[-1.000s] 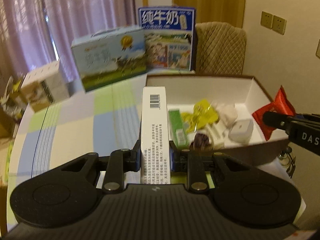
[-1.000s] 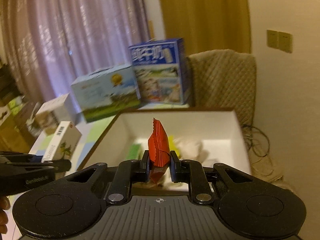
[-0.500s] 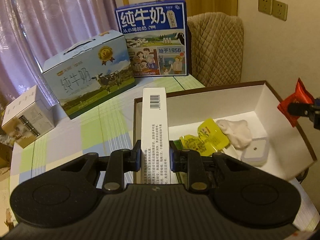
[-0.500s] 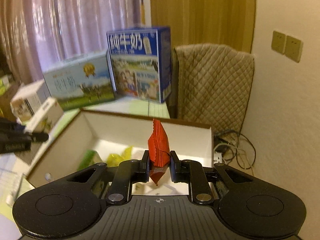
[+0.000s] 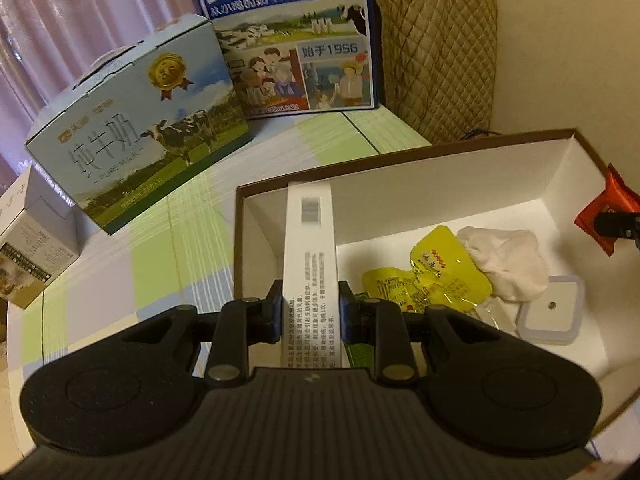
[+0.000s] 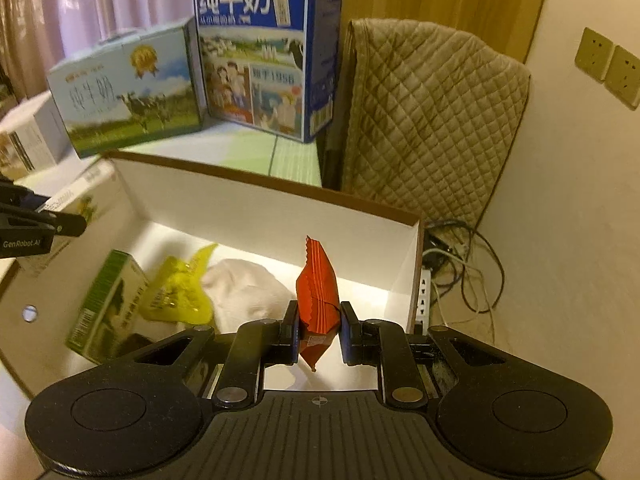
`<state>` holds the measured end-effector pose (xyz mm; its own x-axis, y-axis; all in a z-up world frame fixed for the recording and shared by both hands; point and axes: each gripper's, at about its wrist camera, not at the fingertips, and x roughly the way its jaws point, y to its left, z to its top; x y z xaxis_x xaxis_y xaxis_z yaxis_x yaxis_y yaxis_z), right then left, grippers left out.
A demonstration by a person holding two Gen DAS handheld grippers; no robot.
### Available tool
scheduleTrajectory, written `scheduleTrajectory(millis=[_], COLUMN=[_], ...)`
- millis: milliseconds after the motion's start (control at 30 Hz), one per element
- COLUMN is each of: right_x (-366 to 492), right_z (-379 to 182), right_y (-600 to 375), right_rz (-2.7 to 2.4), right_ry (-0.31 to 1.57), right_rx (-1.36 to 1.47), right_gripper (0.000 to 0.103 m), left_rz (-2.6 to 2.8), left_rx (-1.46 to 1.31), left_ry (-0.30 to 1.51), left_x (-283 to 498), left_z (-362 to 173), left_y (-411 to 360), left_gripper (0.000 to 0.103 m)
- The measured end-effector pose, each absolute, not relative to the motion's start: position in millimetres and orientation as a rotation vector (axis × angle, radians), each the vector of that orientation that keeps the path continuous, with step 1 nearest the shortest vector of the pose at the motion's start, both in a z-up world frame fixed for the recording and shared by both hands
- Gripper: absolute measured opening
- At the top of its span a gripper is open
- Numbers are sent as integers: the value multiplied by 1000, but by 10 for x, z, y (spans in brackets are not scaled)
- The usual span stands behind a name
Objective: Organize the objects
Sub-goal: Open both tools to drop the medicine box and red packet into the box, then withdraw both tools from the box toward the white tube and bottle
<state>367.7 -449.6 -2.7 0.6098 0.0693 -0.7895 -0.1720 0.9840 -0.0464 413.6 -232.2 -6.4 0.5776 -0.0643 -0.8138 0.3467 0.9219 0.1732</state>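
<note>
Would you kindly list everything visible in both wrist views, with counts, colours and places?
Storage box: 1, white inside with a brown rim, on the table.
White carton: 1, in the left gripper, over the box's left side.
Red packet: 1, in the right gripper, over the box.
Yellow packets: 2, inside the box.
White cloth: 1, inside the box.
Green carton: 1, inside the box.
White square device: 1, inside the box.
Milk cases: 2, blue, behind the box.
Quilted cover: 1, beige, by the wall.
Left gripper: 1, black.
Right gripper: 1, black.
</note>
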Motion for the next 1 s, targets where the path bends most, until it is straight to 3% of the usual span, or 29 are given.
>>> scheduleTrajectory(millis=[100,167,733,833,867,900,1000], right_x=[3777,3829,3939,3965,3963,3956,3919], right_z=[-106,-143,-169,-167,-164,-152,-108], right_y=[-4507,-4522,-4641,-4657,-4666,-4672,-4678], right_rz=[123,116,107,103,104,108,110], right_ry=[925,933,935,933,930,923,898], right_rx=[-133,-137,-93,-76,-66,-57,-45], right_gripper=[16,16,16,23,31,40,49], left_rz=[-231,-226,-218,-217,-218,-221,-228], left_rx=[344,356,391,398,396,392,385], left_ry=[949,953,950,934,932,930,930], left_x=[4235,4270,4370,4362,4358,4355,4337], left_z=[-162,-213,-308,-273,-263,-253,-235], left_y=[-2369,-2405,-2496,-2472,-2466,-2457,-2439], left_gripper=[22,16,17,17,19,22,34])
